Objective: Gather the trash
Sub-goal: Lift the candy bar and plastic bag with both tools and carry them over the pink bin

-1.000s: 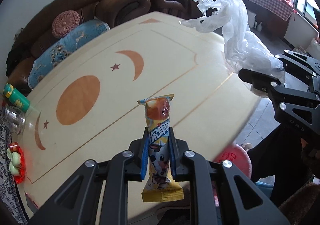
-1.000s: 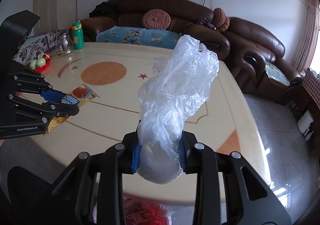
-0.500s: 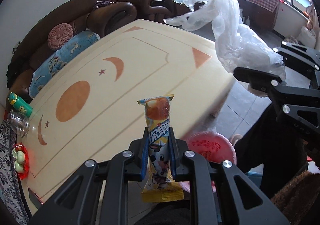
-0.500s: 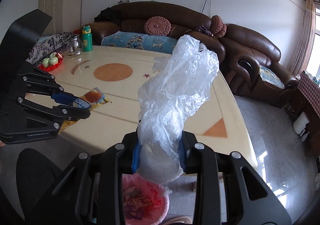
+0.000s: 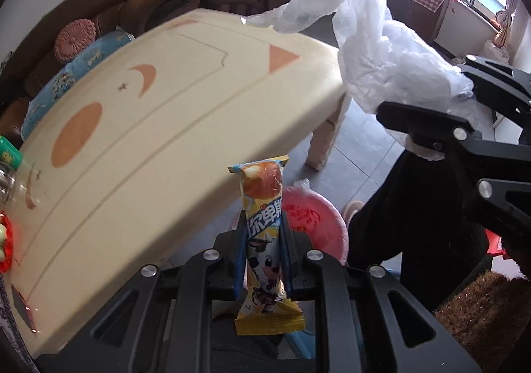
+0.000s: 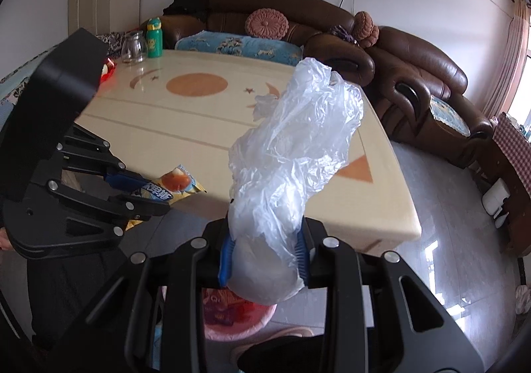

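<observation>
Brown leather sofas point(image 6: 415, 70) lined the wall behind a cream worktop point(image 5: 159, 127) inlaid with an orange disc, a crescent moon, stars and a triangle near its right corner. At the worktop's far left corner stood a clear glass jar point(image 6: 133, 48) just beside a green drinking bottle point(image 6: 154, 38), with a red dish point(image 5: 5, 243) of pale round items near the left edge. The left hand-held gripper point(image 5: 262, 260) was held off the worktop's near edge, its blue-padded fingers pinching a yellow snack wrapper point(image 5: 265, 240) printed with a cartoon cow, the wrapper standing upright between them. Below it on the grey tiled floor point(image 5: 358, 140) sat a pink trash bin point(image 5: 315, 223), which the right wrist view showed to hold colourful wrappers. The right hand-held gripper point(image 6: 264, 260) was also off the worktop, near its right corner, and its fingers were clamped on a crumpled clear plastic bag point(image 6: 292, 157) that billowed upward above them. The two hand-held grippers were near each other but apart.
</observation>
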Motion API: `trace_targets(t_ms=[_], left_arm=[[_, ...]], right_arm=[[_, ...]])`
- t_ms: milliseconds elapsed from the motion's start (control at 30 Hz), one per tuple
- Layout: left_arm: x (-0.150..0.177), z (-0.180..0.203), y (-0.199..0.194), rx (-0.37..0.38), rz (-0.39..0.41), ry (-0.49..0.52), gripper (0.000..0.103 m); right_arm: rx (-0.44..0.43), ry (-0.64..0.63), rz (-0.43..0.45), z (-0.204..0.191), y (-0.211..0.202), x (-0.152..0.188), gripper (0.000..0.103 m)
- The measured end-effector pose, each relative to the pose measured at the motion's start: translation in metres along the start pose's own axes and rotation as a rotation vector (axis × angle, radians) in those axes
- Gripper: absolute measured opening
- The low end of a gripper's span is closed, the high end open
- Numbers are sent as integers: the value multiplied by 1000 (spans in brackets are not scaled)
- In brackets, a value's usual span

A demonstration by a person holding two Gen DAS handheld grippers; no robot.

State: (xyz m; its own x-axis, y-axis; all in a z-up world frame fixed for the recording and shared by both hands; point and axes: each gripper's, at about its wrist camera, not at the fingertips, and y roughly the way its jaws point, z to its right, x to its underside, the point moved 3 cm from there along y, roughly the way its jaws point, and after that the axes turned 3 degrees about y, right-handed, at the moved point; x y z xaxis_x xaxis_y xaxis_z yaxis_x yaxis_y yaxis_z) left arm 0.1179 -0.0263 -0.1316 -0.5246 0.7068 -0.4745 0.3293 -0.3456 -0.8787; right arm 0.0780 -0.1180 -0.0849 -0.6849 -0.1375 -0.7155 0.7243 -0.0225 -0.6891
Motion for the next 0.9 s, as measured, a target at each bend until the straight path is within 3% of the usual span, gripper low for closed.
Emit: trace_targets(t_ms=[533,700,900], left_arm=[[37,24,73,63,-88,-100,18],[49,23,98,115,-119,-143,18],[60,18,121,123,-143,-181,18]], right_arm=[[-38,27,-213,-7,49,73,30],[-36,18,-249,-11,63,87,30],[-64,23,-293,-9,80,104,30]])
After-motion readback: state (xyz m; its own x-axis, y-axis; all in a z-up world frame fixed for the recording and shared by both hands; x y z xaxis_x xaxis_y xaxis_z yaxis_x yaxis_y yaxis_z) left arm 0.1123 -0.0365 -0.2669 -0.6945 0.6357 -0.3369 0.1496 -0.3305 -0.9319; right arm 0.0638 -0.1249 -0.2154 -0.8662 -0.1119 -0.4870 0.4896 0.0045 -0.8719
